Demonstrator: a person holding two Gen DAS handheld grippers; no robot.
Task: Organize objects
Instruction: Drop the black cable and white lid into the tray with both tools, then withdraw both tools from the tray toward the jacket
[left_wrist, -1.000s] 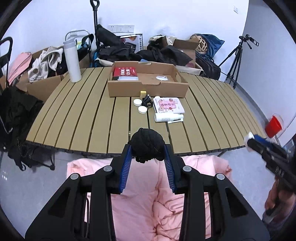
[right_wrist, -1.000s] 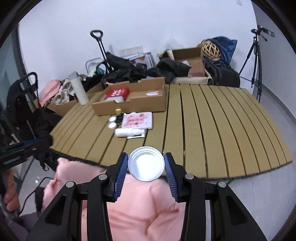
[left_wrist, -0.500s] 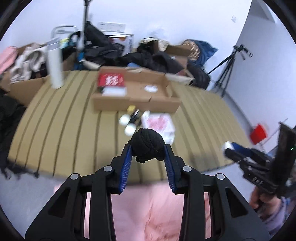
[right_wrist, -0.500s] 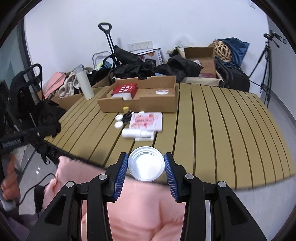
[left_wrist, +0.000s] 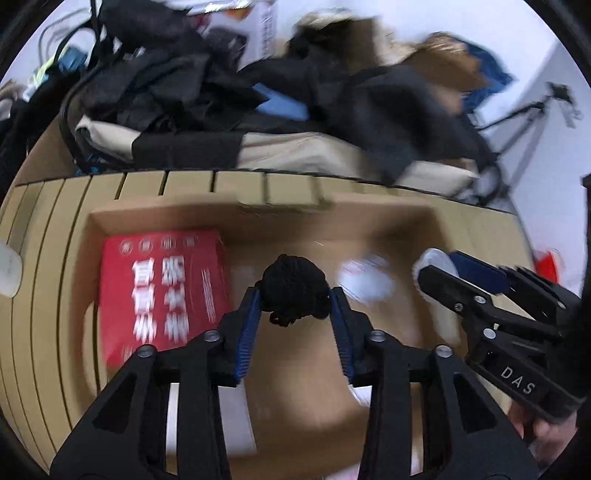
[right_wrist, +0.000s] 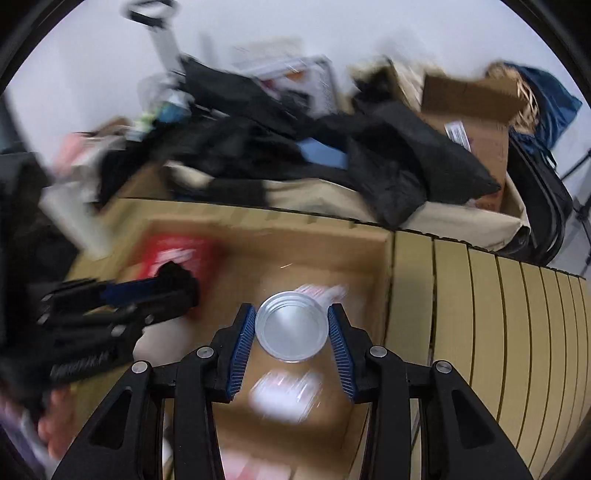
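In the left wrist view, the left hand-held gripper (left_wrist: 295, 295) hangs over the open cardboard box (left_wrist: 424, 218), which sits near the far edge of the slatted surface (left_wrist: 44, 258). Between its blue pads is a black ball of cord (left_wrist: 294, 291), and both pads press on its sides; the jaws have just been opening a little, yet the ball is not let go. A red packet (left_wrist: 162, 288) lies flat in the box's left part, and a blurred white item (left_wrist: 365, 280) lies on the box floor to the right of the ball. The right hand-held gripper (left_wrist: 439, 269) enters from the right edge, over the box's right part, with a pale round thing at its tip. In the right wrist view, that hand-held gripper (right_wrist: 291, 326) is closed partway on a round silver tin lid (right_wrist: 291, 325), a pad against each side, above the box (right_wrist: 373, 258) near its right wall. The left hand-held gripper (right_wrist: 162, 286) shows blurred at the left, over the red packet (right_wrist: 173, 253). Dark clothes and bags (right_wrist: 332, 147) are heaped beyond the surface's far edge.
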